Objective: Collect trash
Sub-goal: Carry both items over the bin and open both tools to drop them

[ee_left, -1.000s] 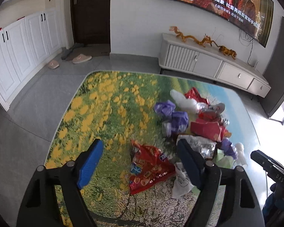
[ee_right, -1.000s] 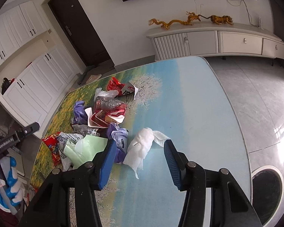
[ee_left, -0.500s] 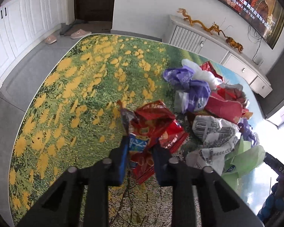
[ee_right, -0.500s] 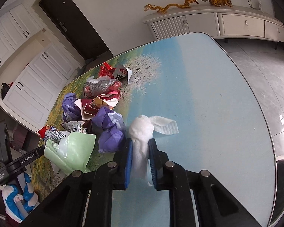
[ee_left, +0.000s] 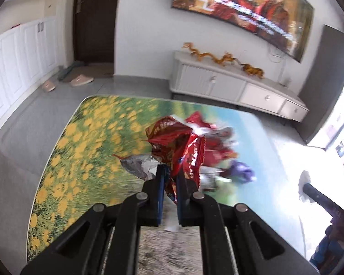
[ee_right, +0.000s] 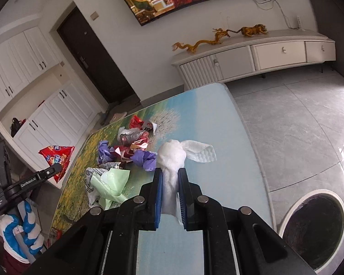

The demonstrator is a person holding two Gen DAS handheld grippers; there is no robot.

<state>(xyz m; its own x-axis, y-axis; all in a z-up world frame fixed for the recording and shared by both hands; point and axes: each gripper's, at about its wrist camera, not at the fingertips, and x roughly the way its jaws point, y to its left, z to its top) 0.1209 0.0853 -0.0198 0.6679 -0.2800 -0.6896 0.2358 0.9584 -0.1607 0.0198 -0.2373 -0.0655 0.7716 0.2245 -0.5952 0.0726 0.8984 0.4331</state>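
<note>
The long surface [ee_right: 217, 119] with its printed meadow-and-sky cover carries a loose heap of crumpled wrappers, purple bags and pale green plastic [ee_right: 123, 158], so most of the collecting looks undone, and the round dark-lined bin [ee_right: 314, 229] stands on the floor just off the surface's near right corner. The left claw [ee_left: 170, 178] is closed on a crinkled red foil snack bag [ee_left: 178, 142], raised clear above the surface. The right claw [ee_right: 170, 183] is pinched tight on a wadded white paper tissue [ee_right: 172, 158], also held up off the surface.
</note>
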